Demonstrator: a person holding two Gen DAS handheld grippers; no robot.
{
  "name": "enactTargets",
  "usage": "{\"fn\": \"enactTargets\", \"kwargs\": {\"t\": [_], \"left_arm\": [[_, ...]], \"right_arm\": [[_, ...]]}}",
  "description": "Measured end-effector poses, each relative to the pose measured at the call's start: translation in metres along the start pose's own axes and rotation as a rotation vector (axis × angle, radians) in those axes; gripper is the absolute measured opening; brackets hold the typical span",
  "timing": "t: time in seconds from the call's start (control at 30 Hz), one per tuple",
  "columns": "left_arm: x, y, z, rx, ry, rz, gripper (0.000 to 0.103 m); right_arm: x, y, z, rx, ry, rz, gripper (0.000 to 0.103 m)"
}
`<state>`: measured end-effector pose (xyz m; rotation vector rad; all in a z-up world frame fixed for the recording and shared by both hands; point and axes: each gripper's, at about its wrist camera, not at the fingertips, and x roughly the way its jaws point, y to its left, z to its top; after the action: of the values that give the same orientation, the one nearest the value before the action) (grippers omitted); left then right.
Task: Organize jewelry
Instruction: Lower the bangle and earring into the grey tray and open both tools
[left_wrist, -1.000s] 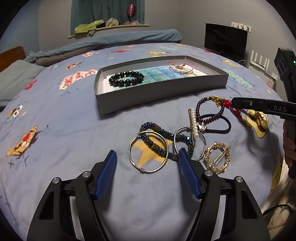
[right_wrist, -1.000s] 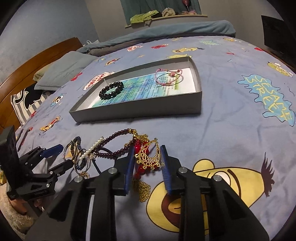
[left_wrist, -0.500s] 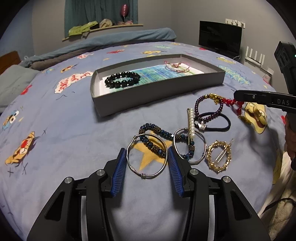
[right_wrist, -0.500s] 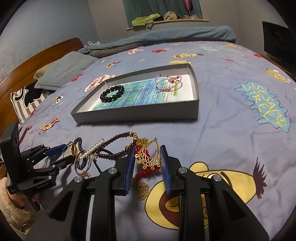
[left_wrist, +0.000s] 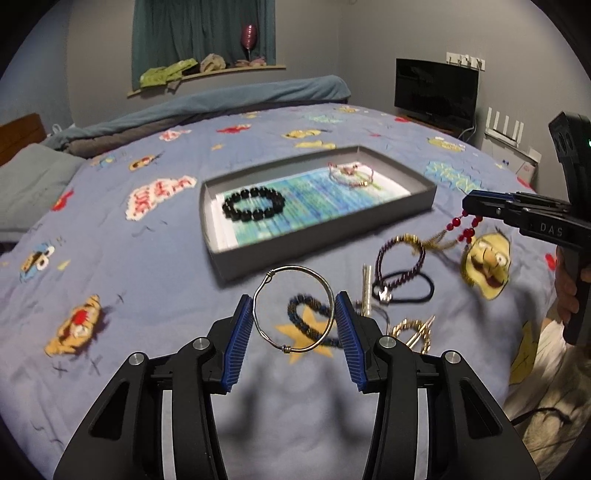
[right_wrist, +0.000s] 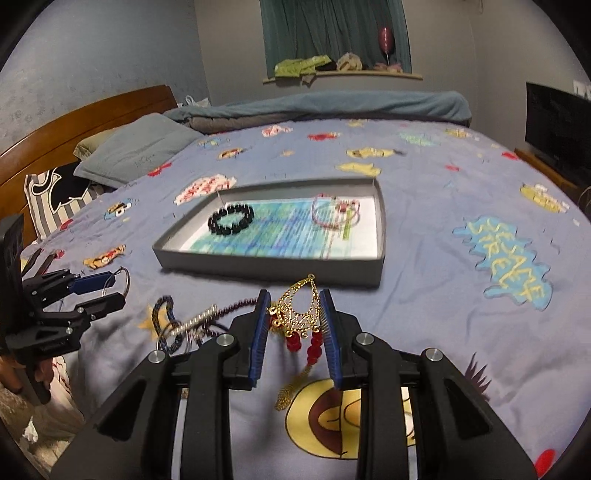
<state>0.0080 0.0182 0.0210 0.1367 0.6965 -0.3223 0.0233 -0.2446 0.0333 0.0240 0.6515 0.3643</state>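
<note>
My left gripper (left_wrist: 294, 306) is shut on a thin silver bangle (left_wrist: 285, 348), held edge to edge between the blue pads and lifted off the bedspread. My right gripper (right_wrist: 294, 299) is shut on a gold filigree pendant (right_wrist: 299, 310) with red beads and a gold chain hanging below it. A grey tray (left_wrist: 317, 236) lies just beyond both, holding a black bead bracelet (left_wrist: 254, 204) and a pink cord bracelet (left_wrist: 351, 173). In the right wrist view, the left gripper (right_wrist: 114, 288) shows at the far left with the bangle (right_wrist: 124, 277).
Loose pieces lie on the blue cartoon bedspread under the grippers: a blue bead bracelet (left_wrist: 306, 321), a purple bead bracelet (left_wrist: 400, 254), a black hair tie (left_wrist: 410, 291), a gold hair clip (left_wrist: 413, 330). Pillows (right_wrist: 136, 151) and a wooden headboard are far left, a TV (left_wrist: 436, 92) far right.
The left gripper closed on the silver bangle and lifted it off the bed. The right gripper rose too, carrying the gold pendant up so its chain trails.
</note>
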Motion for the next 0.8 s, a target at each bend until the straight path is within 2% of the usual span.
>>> {"fn": "enactTargets", "kwargs": {"t": [0.4, 0.63, 0.8], "left_arm": [[-0.008, 0.012, 0.056, 0.020, -0.028, 0.016, 0.047], [0.019, 0.018, 0.086, 0.024, -0.025, 0.025, 0.047], [0.050, 0.024, 0.098, 0.009, 0.010, 0.032, 0.047]], "right_arm": [[-0.019, -0.005, 0.059, -0.054, -0.121, -0.040, 0.027], [-0.004, -0.007, 0.097, -0.061, -0.178, -0.054, 0.027], [0.025, -0.010, 0.110, -0.056, -0.154, -0.065, 0.027]]}}
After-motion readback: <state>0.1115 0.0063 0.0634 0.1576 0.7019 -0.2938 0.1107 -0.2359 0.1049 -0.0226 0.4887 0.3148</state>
